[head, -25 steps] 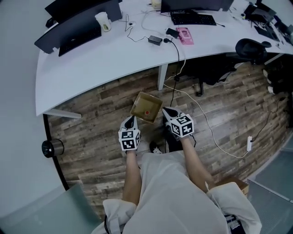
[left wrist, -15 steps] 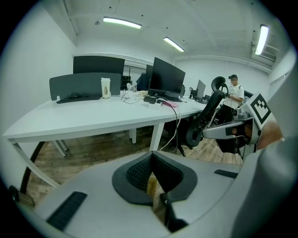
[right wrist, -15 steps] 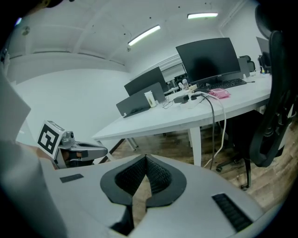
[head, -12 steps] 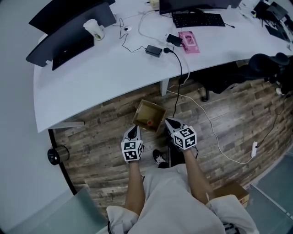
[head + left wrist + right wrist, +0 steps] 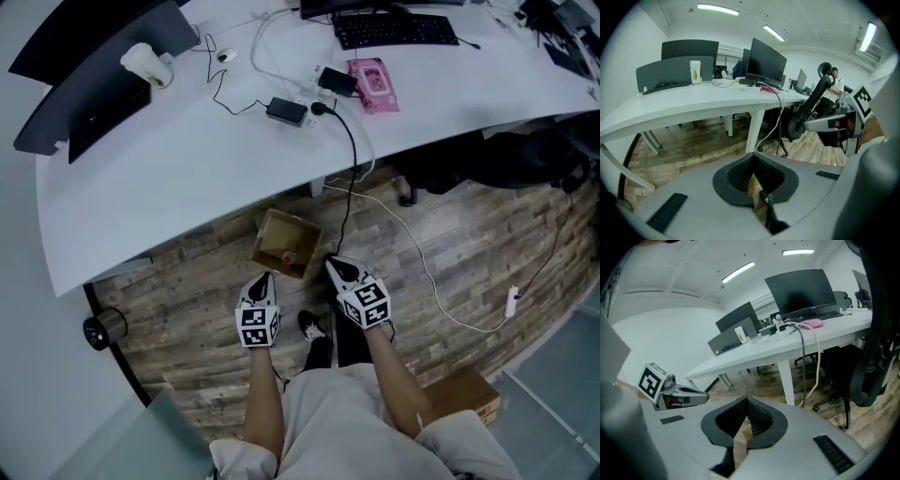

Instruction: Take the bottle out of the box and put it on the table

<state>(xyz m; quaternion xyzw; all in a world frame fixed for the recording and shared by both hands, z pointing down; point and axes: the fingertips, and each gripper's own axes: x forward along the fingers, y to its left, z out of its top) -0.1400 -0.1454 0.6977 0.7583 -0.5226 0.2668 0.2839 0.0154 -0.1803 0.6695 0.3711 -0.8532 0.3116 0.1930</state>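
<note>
A: Where's the bottle (image 5: 288, 255)?
B: In the box (image 5: 296, 221), on the floor (image 5: 187, 272) by the table (image 5: 187, 159) edge.
A: & the grippers?
B: Left gripper (image 5: 262, 277) & right gripper (image 5: 331, 263) both pinched tight, nothing in 'em. One each side of the box, v. close.

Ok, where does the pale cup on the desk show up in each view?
Head view: upper left, the cup on the white desk beside the dark panel.
Left gripper view: upper left, standing before that panel.
Right gripper view: near centre, left of the big monitor.
Shared landmark: the white desk under it.
</note>
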